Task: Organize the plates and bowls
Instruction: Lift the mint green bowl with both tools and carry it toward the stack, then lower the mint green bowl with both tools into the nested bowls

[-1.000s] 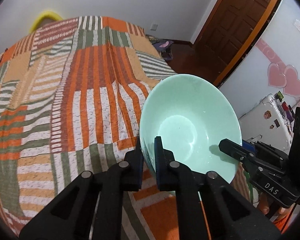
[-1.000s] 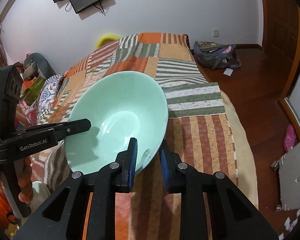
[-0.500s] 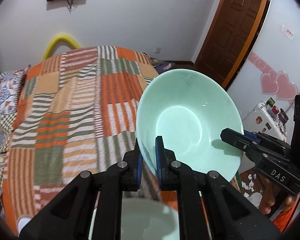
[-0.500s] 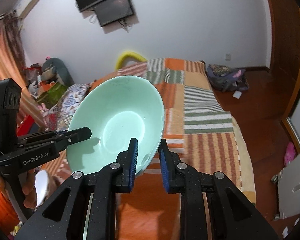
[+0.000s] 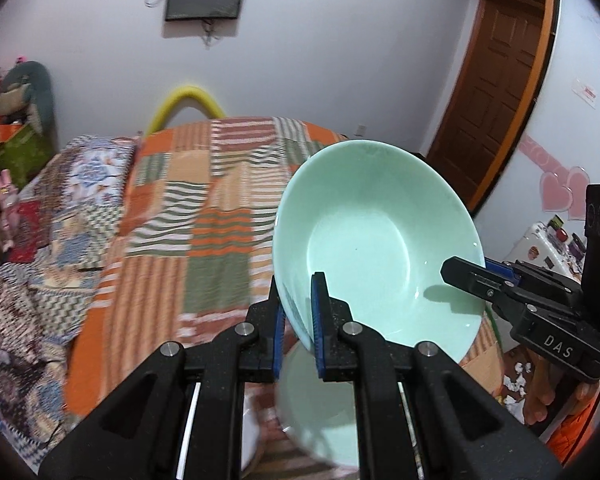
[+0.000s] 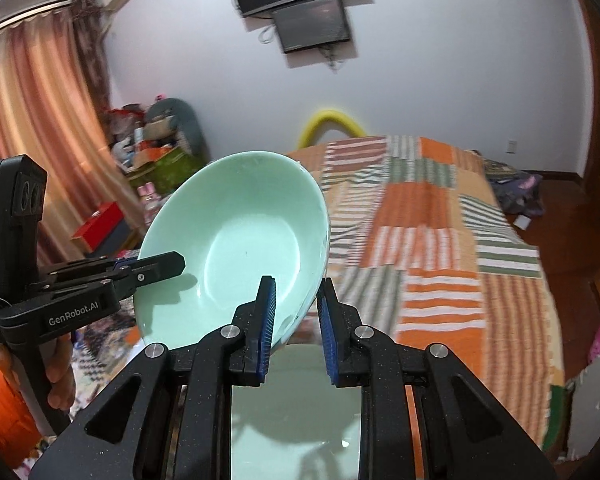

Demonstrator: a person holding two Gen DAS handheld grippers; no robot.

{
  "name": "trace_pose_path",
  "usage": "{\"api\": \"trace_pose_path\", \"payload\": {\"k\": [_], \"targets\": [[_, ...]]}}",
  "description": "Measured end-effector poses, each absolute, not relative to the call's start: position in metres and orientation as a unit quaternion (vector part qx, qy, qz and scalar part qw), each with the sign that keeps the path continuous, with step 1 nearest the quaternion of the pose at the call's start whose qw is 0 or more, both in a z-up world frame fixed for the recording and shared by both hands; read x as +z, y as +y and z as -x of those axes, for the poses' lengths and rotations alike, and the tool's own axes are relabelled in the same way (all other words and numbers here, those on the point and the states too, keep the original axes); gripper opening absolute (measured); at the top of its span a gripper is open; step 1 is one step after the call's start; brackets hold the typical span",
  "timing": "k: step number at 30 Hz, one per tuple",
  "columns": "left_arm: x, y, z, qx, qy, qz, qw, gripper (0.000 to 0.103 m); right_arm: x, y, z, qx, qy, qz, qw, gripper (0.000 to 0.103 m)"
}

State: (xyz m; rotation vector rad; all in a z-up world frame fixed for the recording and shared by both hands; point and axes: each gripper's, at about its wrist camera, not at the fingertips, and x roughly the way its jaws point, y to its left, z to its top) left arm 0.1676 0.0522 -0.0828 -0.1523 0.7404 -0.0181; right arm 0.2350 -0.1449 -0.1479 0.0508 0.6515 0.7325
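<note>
A mint green bowl (image 5: 376, 240) hangs tilted in the air, held by two opposite points of its rim. My left gripper (image 5: 298, 296) is shut on the bowl's near left rim. My right gripper (image 5: 466, 274) comes in from the right and clamps the far rim. In the right wrist view the same bowl (image 6: 236, 248) has its rim pinched by my right gripper (image 6: 296, 304), with the left gripper (image 6: 160, 268) clamped on its left edge. A second mint green dish (image 6: 296, 400) lies directly below the bowl (image 5: 320, 400).
A bed with an orange, green and white striped quilt (image 5: 204, 216) fills the middle. A white dish edge (image 5: 252, 436) shows beside the lower green one. Cluttered shelves and a curtain (image 6: 48, 128) stand at the left, a wooden door (image 5: 496, 92) at the right.
Both grippers have risen and drawn back with the bowl held between them. The bed now lies farther off, and a second green dish has come into view beneath the bowl.
</note>
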Motion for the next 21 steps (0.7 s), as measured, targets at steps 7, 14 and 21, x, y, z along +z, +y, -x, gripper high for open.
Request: {"api": "trace_pose_path", "payload": {"k": [7, 14, 21], "targets": [[-0.084, 0.101, -0.116, 0.043, 0.356, 0.082, 0.930, 0.011, -0.158, -0.093, -0.212, 0.392, 0.319, -0.012, 0.863, 0.019], [-0.104, 0.143, -0.084, 0.077, 0.369, 0.111, 0.920, 0.011, -0.179, -0.048, -0.192, 0.423, 0.341, 0.008, 0.840, 0.019], [-0.142, 0.170, -0.071, 0.093, 0.398, 0.138, 0.902, 0.011, -0.207, -0.021, -0.183, 0.431, 0.372, 0.028, 0.822, 0.019]]}}
